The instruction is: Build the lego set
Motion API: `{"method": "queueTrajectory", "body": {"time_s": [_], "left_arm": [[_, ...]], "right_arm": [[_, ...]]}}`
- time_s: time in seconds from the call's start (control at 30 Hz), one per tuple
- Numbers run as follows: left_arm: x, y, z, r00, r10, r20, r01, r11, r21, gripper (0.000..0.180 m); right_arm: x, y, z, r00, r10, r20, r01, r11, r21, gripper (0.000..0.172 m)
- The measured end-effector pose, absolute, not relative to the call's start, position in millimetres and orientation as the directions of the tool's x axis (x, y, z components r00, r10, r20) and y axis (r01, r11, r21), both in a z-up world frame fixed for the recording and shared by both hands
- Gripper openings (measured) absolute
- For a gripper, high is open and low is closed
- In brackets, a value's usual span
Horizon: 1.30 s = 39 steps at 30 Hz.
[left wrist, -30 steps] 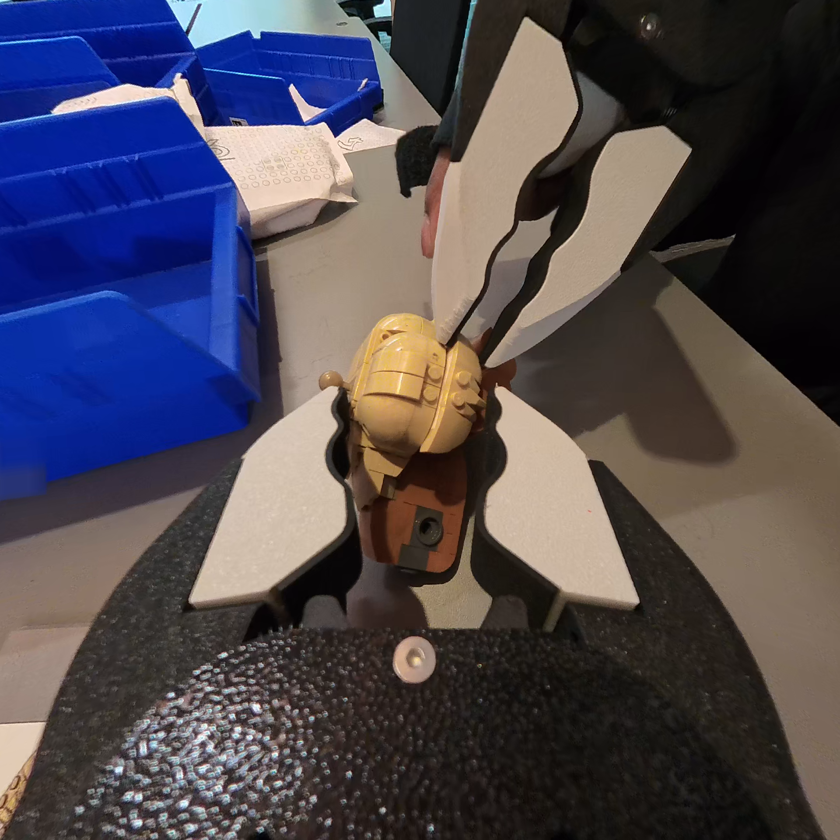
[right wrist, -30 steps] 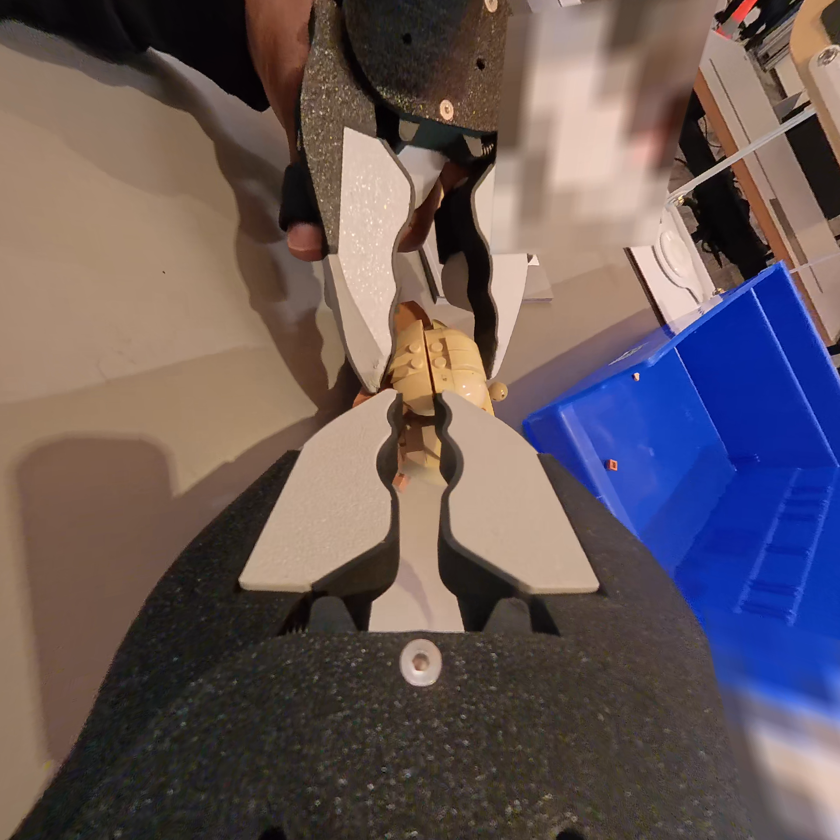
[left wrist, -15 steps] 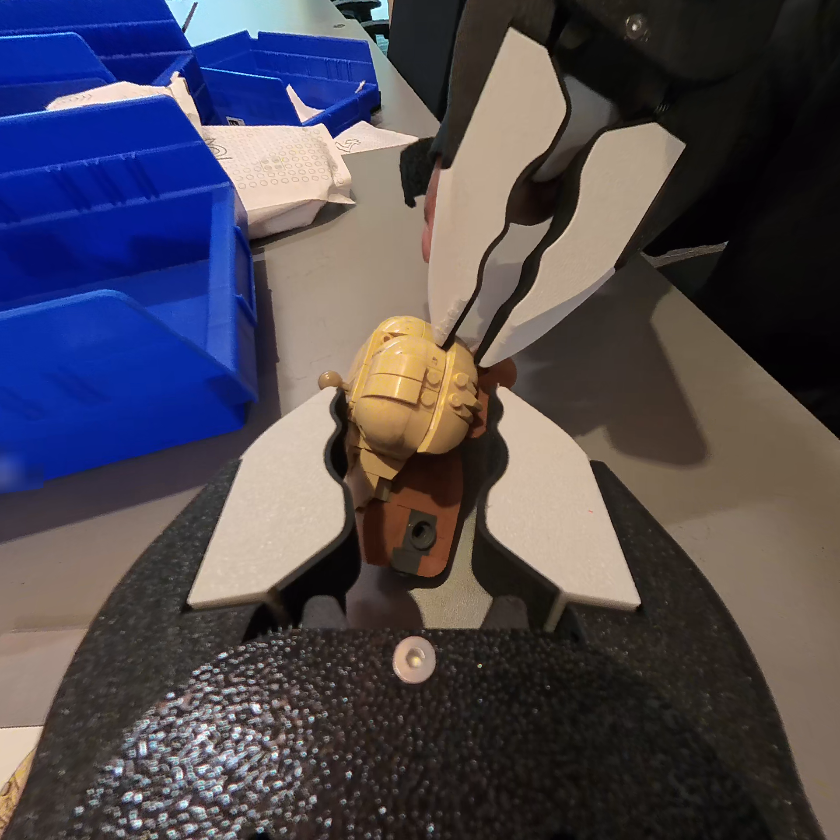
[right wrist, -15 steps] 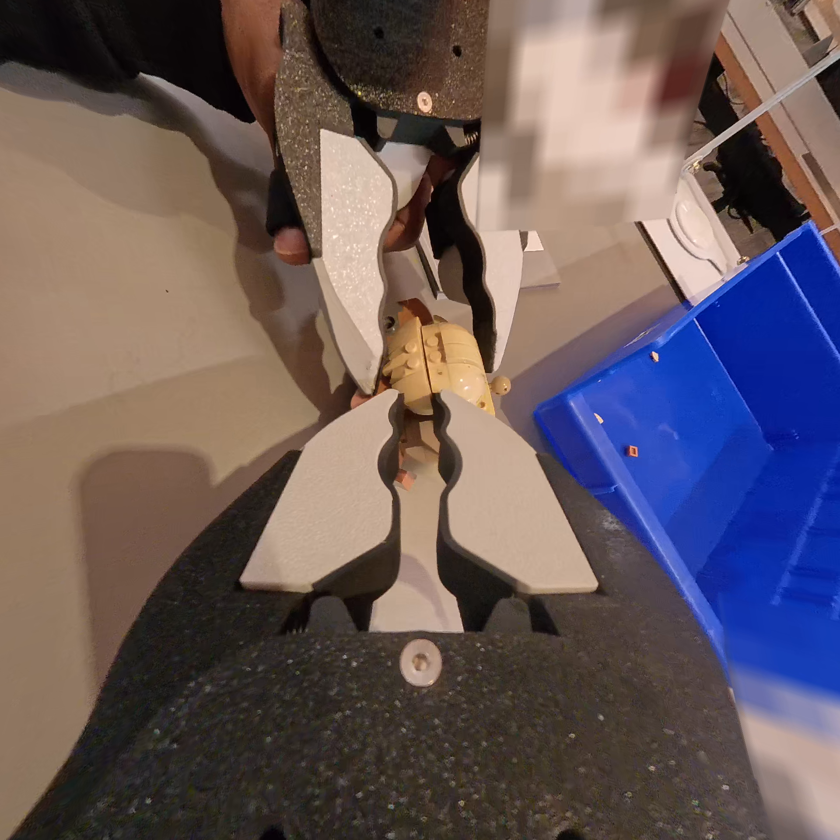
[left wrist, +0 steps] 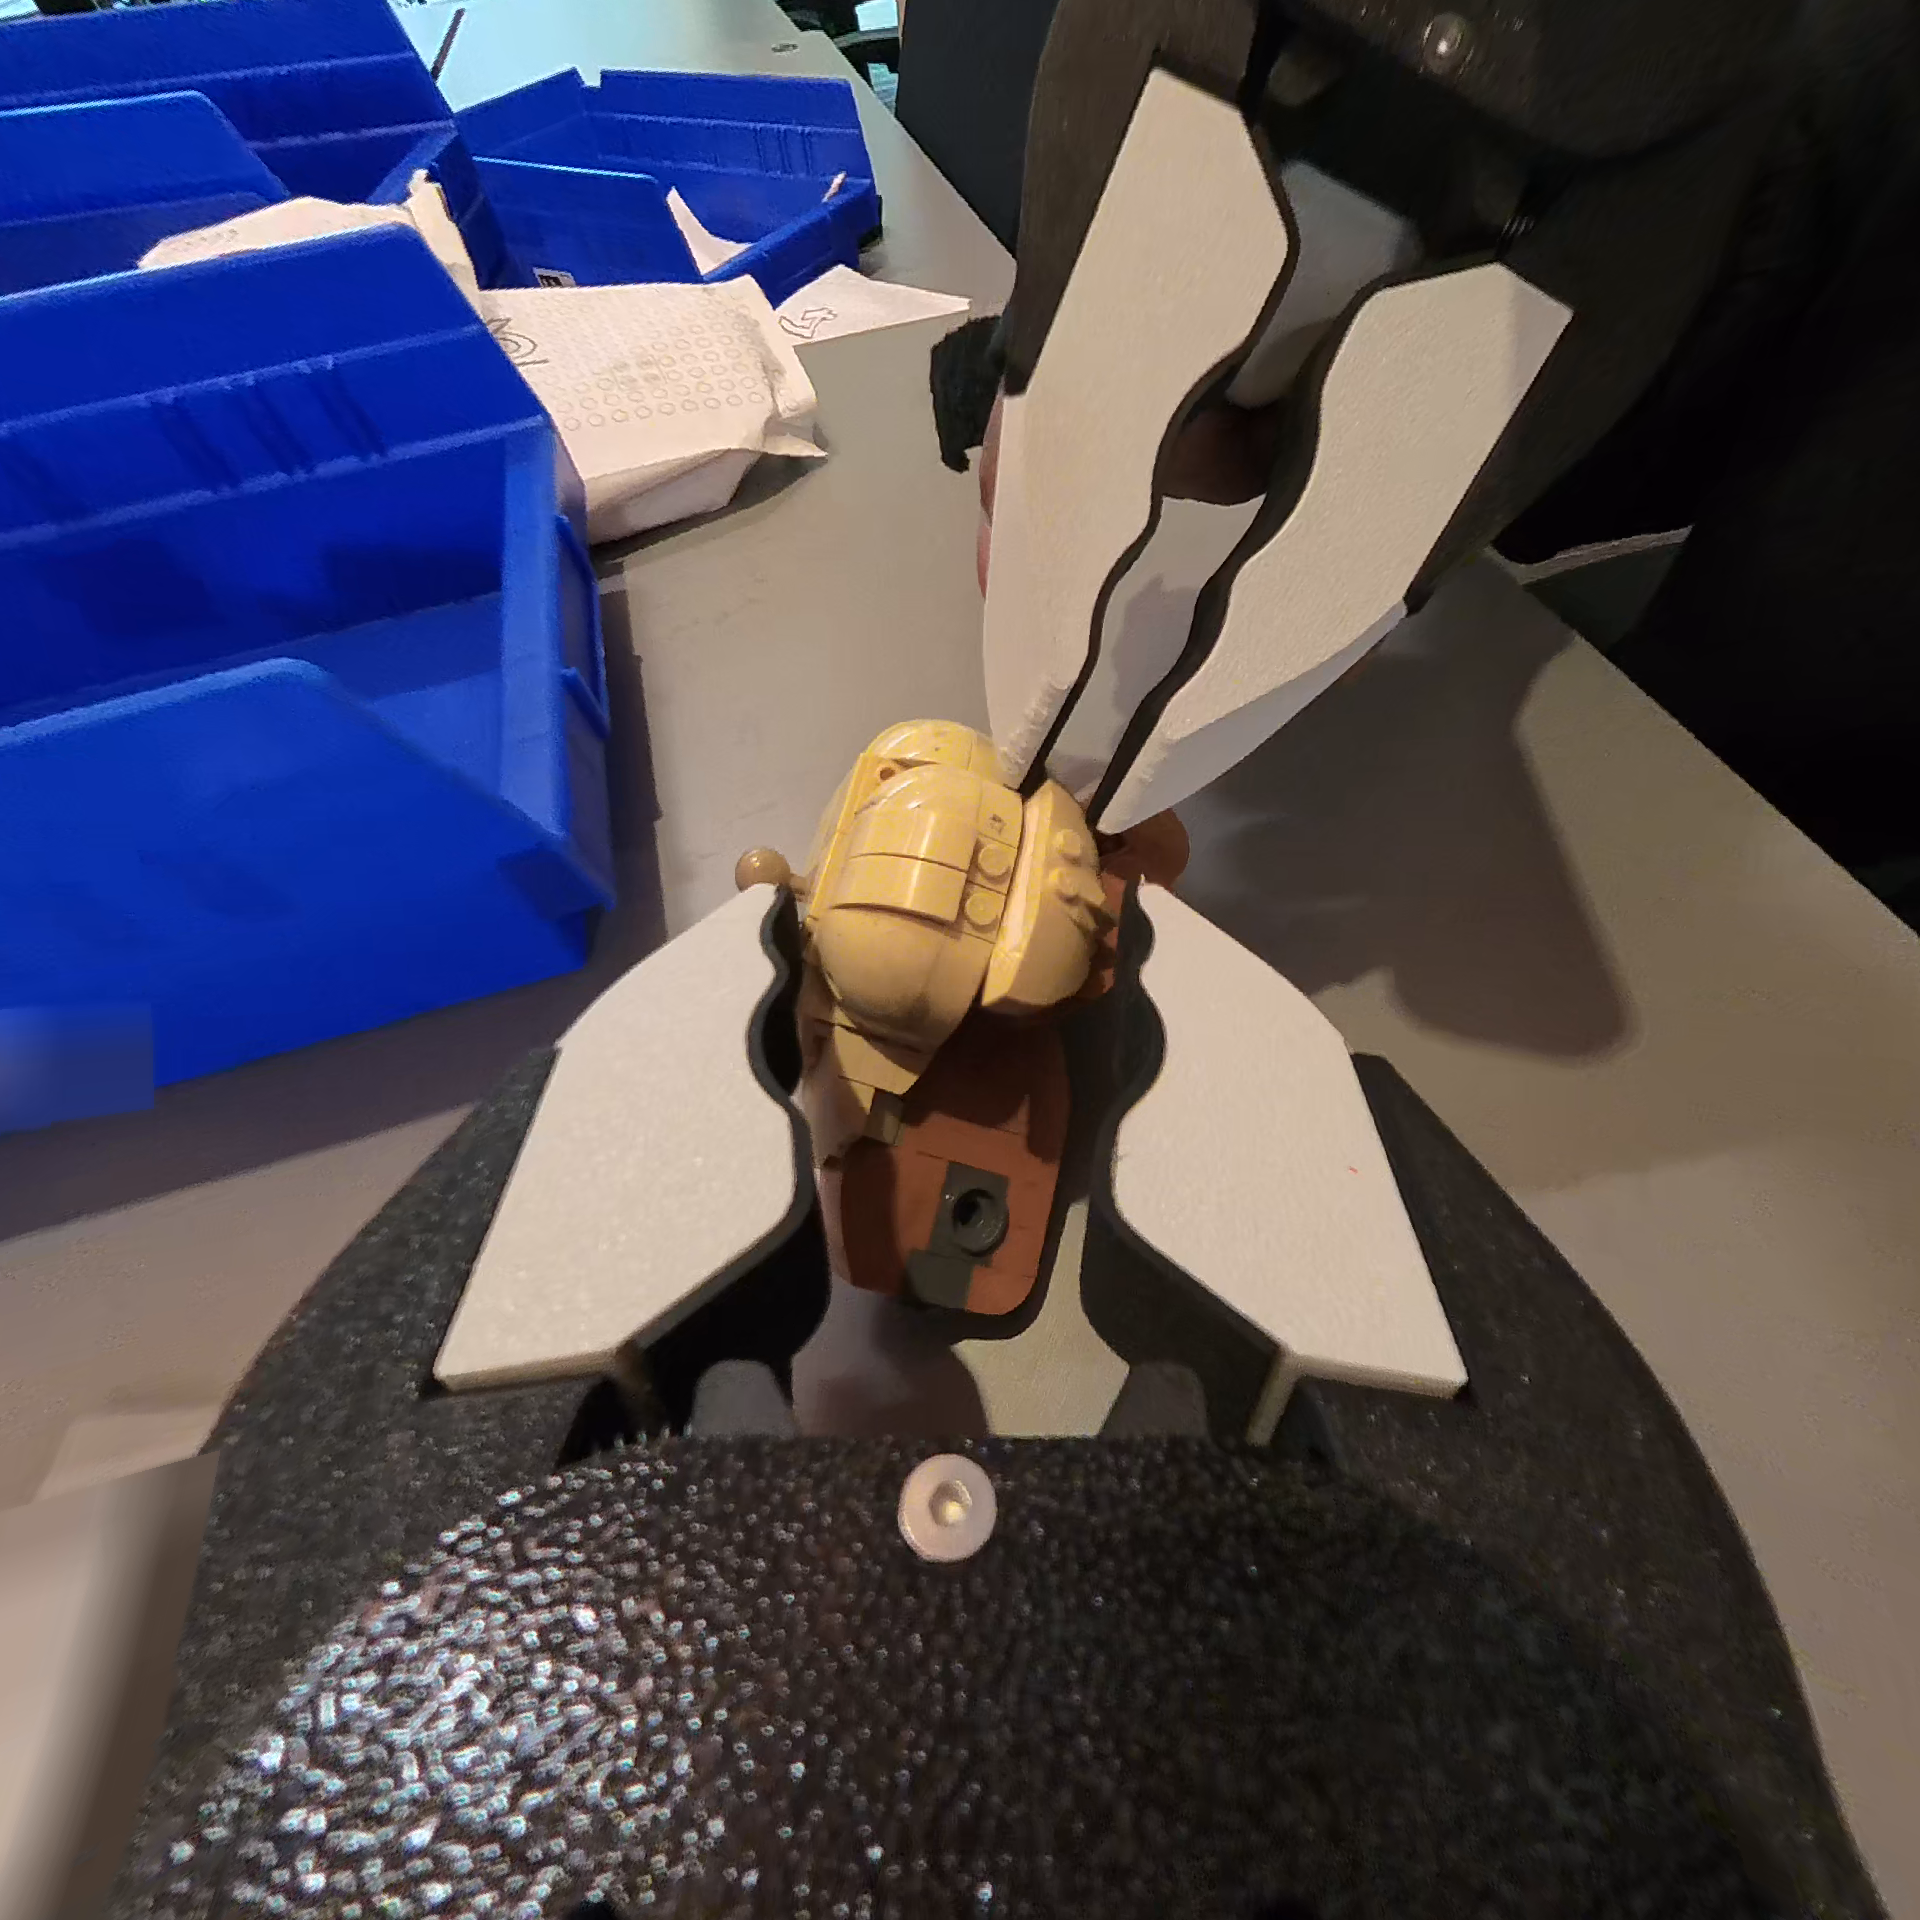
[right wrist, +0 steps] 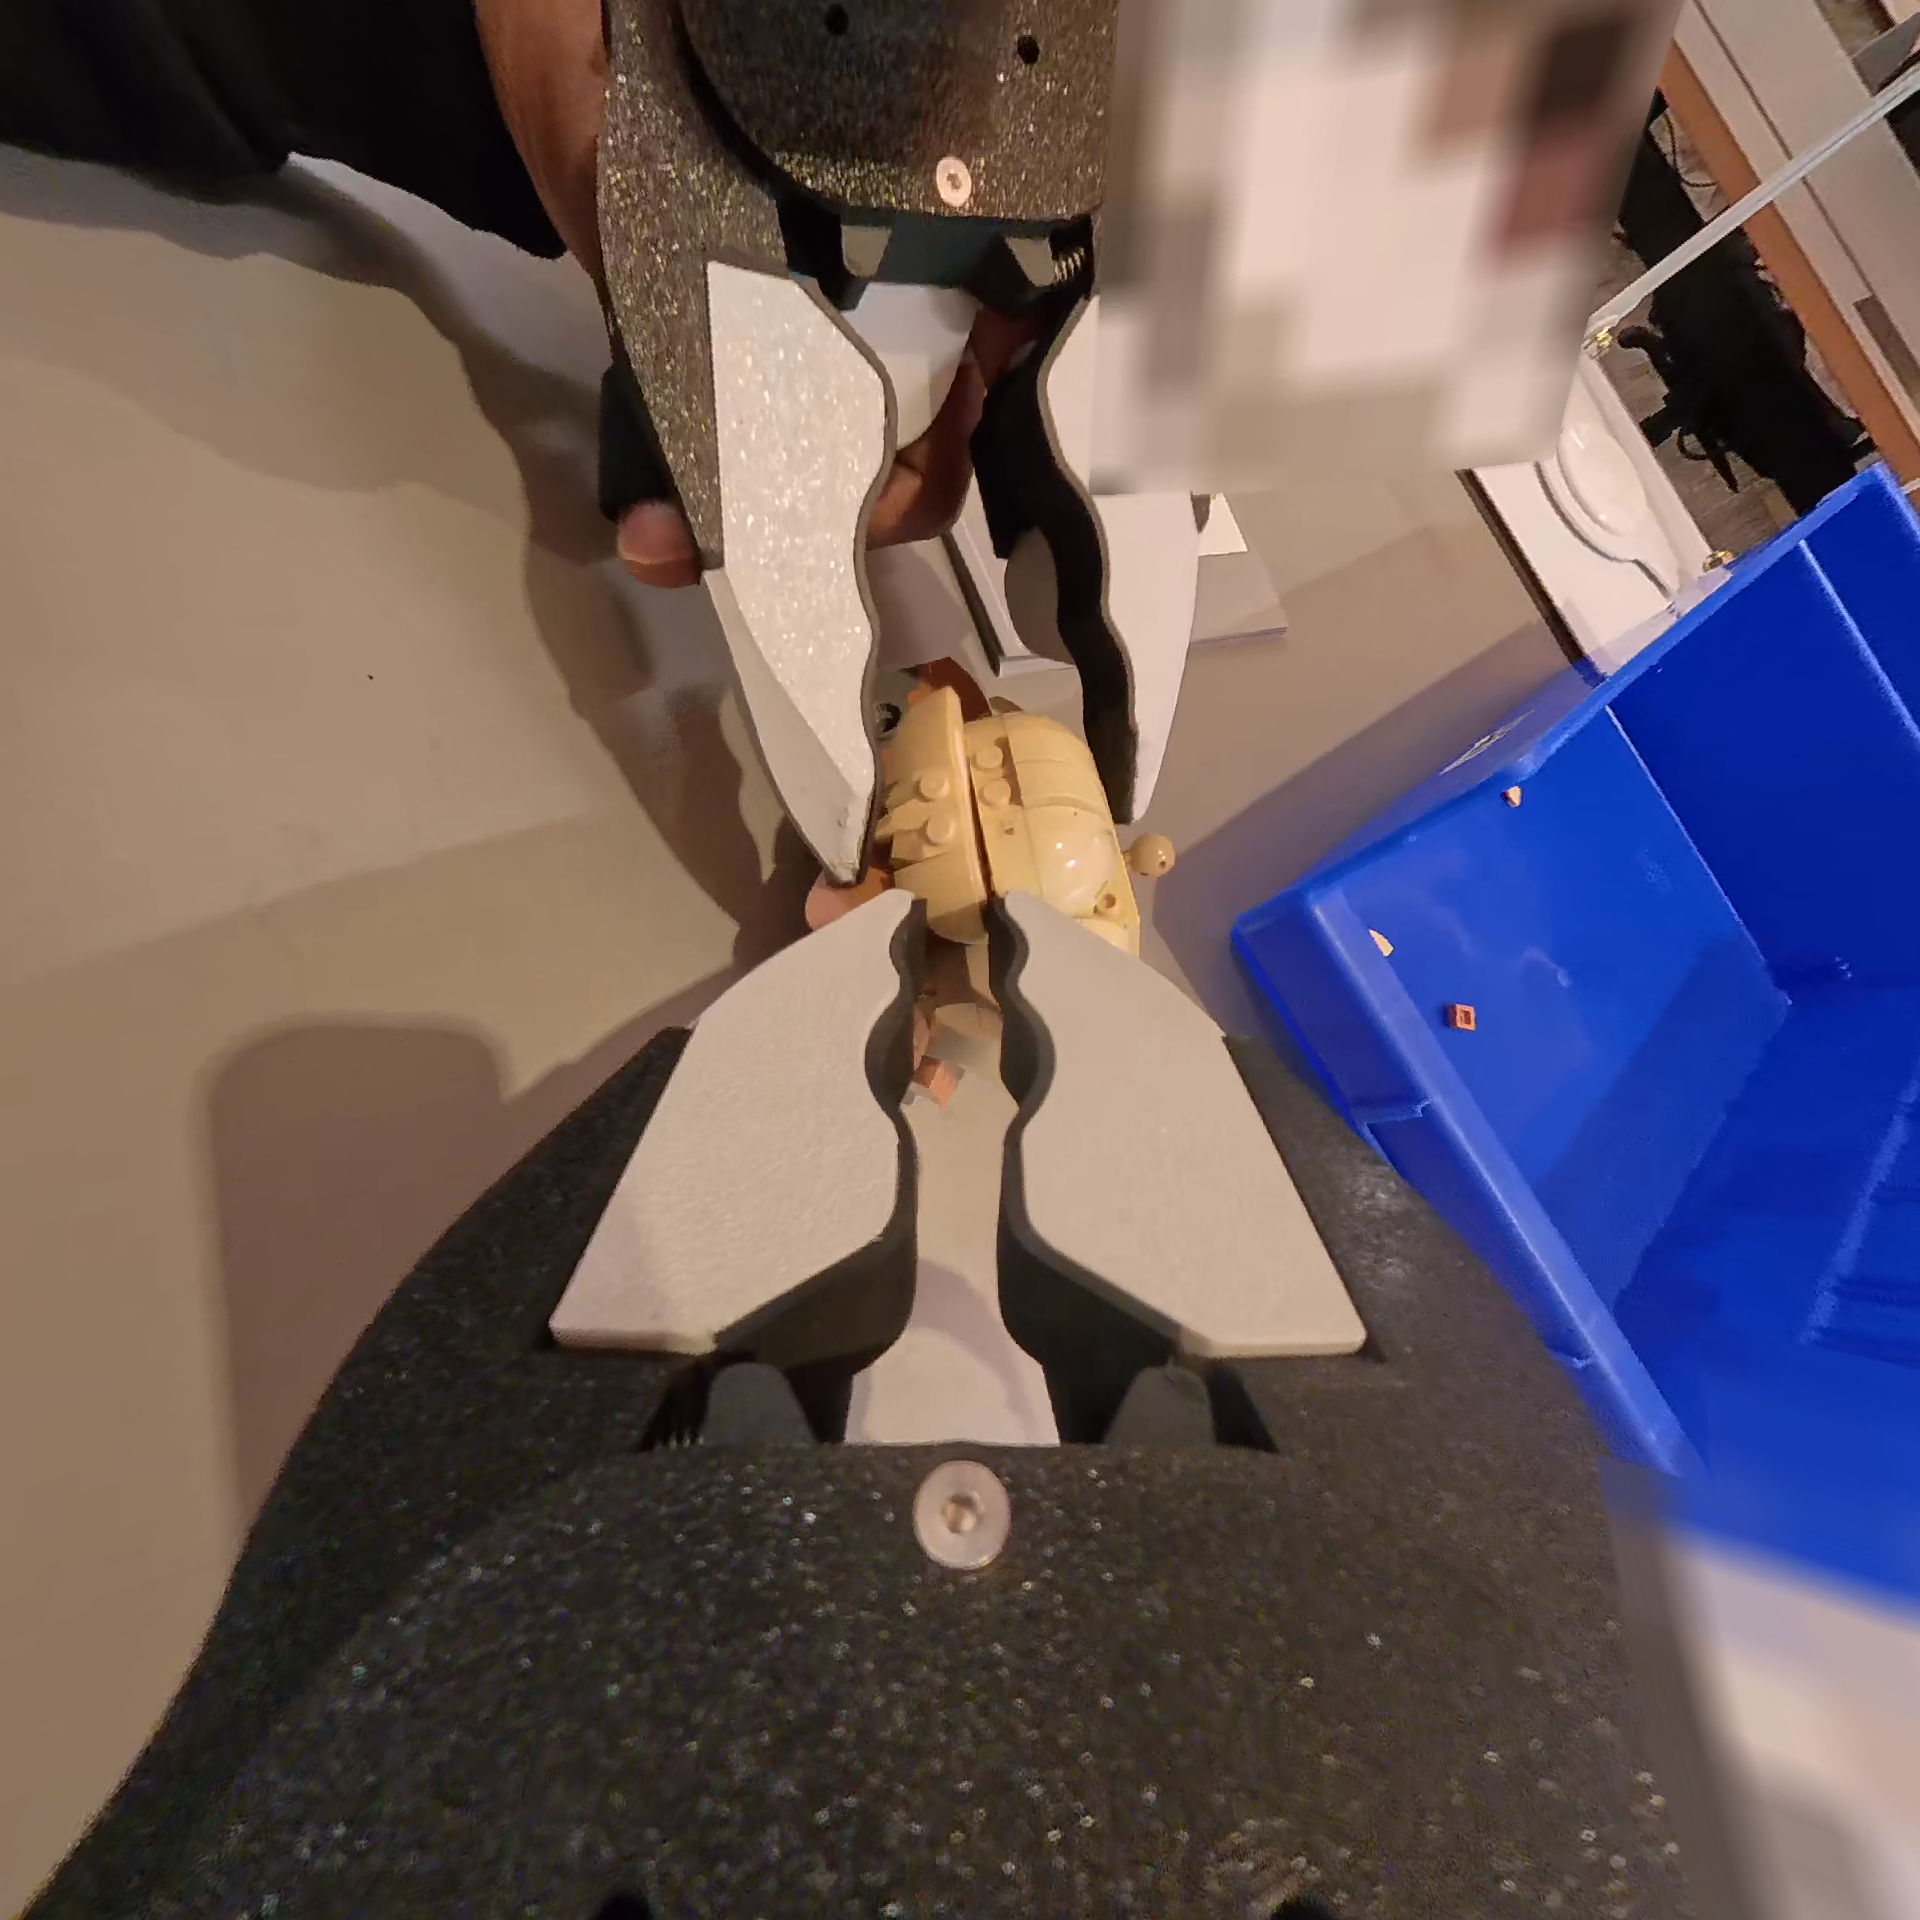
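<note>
Little has shifted: your left claw [left wrist: 951,925] stays clamped around the tan-and-brown brick model [left wrist: 935,956] above the counter [left wrist: 1558,1039]. Beyond it, your right claw [left wrist: 1070,784] slants down, its nearly shut tips pinching the model's far tan edge beside the blue bin [left wrist: 270,644].

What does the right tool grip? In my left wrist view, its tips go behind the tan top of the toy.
Observer: In the right wrist view, the right tool pinches the near edge of the toy's tan rounded half.
Operator: Is anything inside the blue bin beside it?
Observer: Yes, a few small brown pieces lie inside the blue bin.
</note>
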State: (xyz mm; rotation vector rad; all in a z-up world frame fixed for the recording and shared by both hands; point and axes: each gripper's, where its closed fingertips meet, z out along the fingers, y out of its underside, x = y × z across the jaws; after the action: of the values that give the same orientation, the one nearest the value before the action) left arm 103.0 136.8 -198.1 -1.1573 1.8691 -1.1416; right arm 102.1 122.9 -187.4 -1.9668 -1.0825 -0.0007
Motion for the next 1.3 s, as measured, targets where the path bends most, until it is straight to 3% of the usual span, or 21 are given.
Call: {"method": "queueTrajectory", "body": {"time_s": [1.3], "left_arm": [[92.8, 140.3, -197.1, -0.41, -0.903, -0.13, -0.342, 0.285, -0.896, 0.059]], "right_arm": [[95.5, 126.9, -185.3, 0.599, 0.687, 0.412, 0.713, -0.223, -0.665, 0.009]]}}
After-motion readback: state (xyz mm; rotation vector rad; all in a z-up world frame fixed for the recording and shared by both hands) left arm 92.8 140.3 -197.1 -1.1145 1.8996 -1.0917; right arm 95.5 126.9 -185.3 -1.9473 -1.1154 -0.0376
